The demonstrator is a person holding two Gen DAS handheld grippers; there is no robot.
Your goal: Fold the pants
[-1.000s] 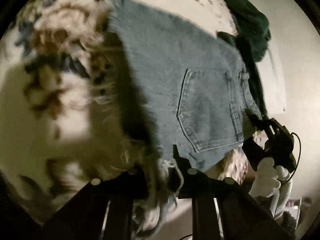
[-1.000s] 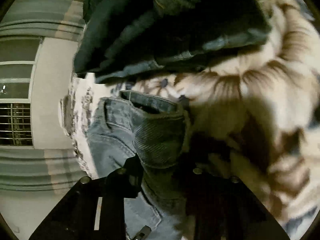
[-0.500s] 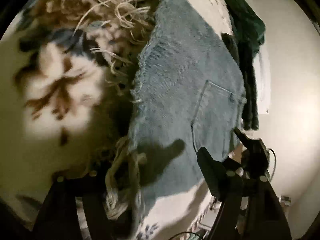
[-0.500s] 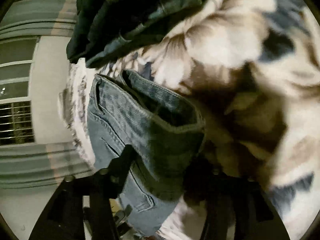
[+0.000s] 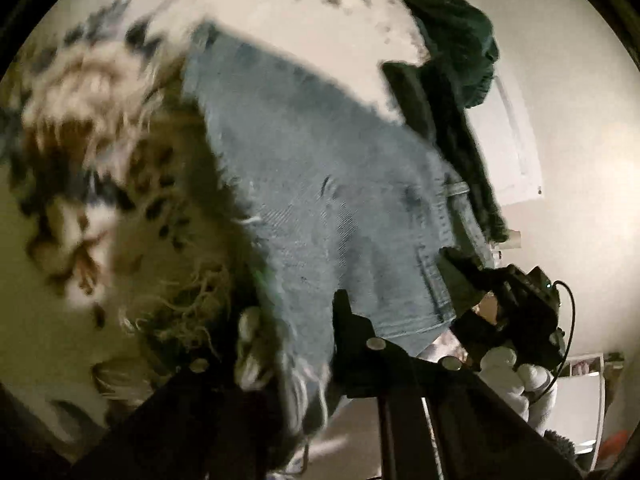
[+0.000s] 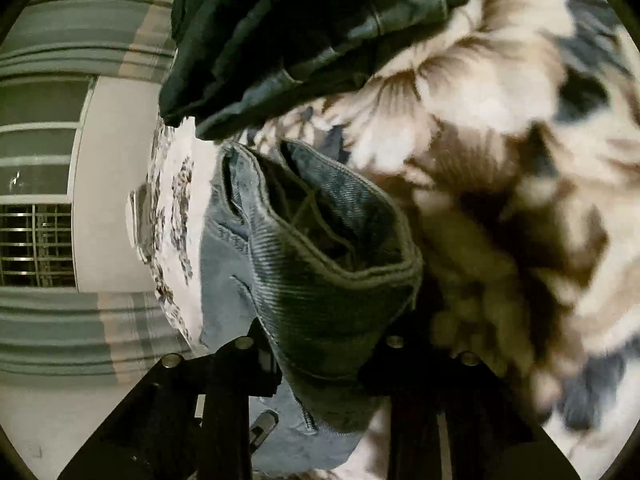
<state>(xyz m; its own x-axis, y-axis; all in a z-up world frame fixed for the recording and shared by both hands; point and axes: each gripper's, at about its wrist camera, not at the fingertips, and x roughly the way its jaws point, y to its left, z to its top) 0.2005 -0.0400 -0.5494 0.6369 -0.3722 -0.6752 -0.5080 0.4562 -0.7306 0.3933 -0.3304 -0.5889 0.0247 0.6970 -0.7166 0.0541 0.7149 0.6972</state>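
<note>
The left claw (image 5: 296, 344) is clenched on the frayed hem of the denim shorts (image 5: 340, 208); the right claw (image 6: 320, 364) is clamped on their waistband. The shorts are spread at centre frame over a floral blanket (image 6: 500, 100), beside dark folded garments (image 6: 304, 28). A barred window (image 6: 36, 244) is seen at left. No writing can be read.

Faded blue denim shorts (image 5: 320, 208), ribbed in weave and frayed to loose threads at the hem, lie on a plush floral blanket (image 6: 500, 128) beside dark, faintly shiny garments (image 6: 304, 28), with matt black plastic gripper fingers (image 5: 352, 320) studded by small metal screws.
</note>
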